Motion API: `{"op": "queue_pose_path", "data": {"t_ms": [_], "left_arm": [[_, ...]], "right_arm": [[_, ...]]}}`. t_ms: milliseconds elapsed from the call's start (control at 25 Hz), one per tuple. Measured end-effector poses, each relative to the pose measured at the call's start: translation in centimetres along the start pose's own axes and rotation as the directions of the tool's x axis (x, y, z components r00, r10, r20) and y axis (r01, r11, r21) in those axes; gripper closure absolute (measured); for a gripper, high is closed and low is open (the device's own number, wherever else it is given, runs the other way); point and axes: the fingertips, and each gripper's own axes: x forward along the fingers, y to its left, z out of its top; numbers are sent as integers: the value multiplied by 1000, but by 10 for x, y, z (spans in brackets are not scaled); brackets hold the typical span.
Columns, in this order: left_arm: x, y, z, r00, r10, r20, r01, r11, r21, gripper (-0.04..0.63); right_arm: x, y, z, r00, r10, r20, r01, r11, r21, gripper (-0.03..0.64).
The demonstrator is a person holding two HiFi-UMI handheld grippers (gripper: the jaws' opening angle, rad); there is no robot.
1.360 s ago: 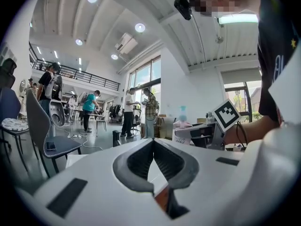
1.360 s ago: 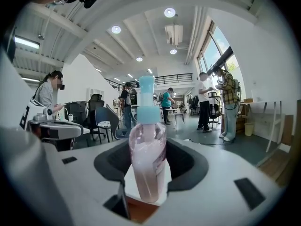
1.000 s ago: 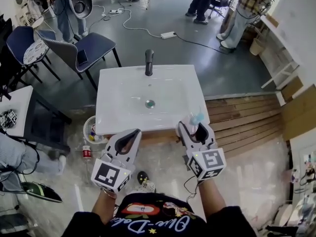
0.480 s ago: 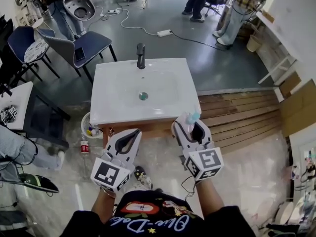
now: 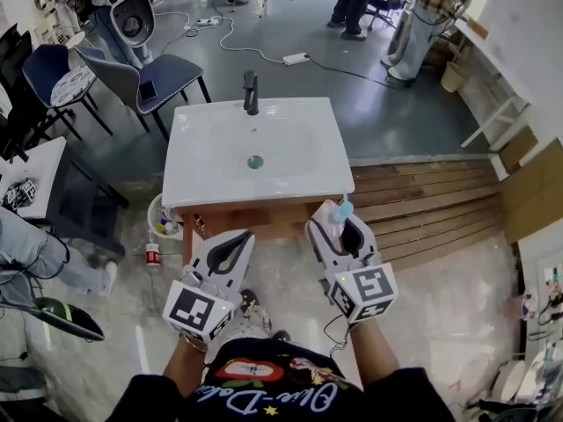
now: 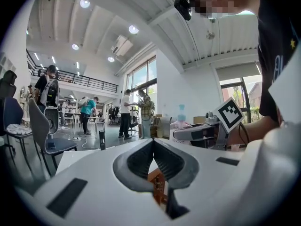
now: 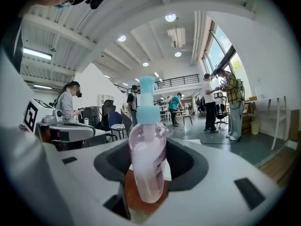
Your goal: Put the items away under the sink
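The right gripper's (image 5: 339, 227) jaws were clamped on the pump bottle (image 7: 148, 159), upright, likely against leaks; the left gripper's (image 5: 236, 241) jaws sat together, empty, free for the cabinet (image 5: 264, 221)

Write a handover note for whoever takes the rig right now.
Left gripper: shut, empty, facing the wooden cabinet.
Right gripper: shut on the pink pump bottle, which stands upright between the jaws.
Sink: just ahead, on top of that cabinet.
Done: bottle is in hand.
Left: stow it under the sink. These views don't show whether the cabinet is open.
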Motion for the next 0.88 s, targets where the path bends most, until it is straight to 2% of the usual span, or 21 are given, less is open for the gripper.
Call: {"op": "queue_pose_path", "data": {"t_ms": [680,880], "left_arm": [[-44,-53,3,999,31,11,-32,999,16,588],[-58,-60,2,999,39,1,-39,999,26,588]], "right_arm": [[-63,30,-1,998,57,21,-57,998,-17,402],[-74,37,-5,999,49,16,-49,999,-13,402]]}}
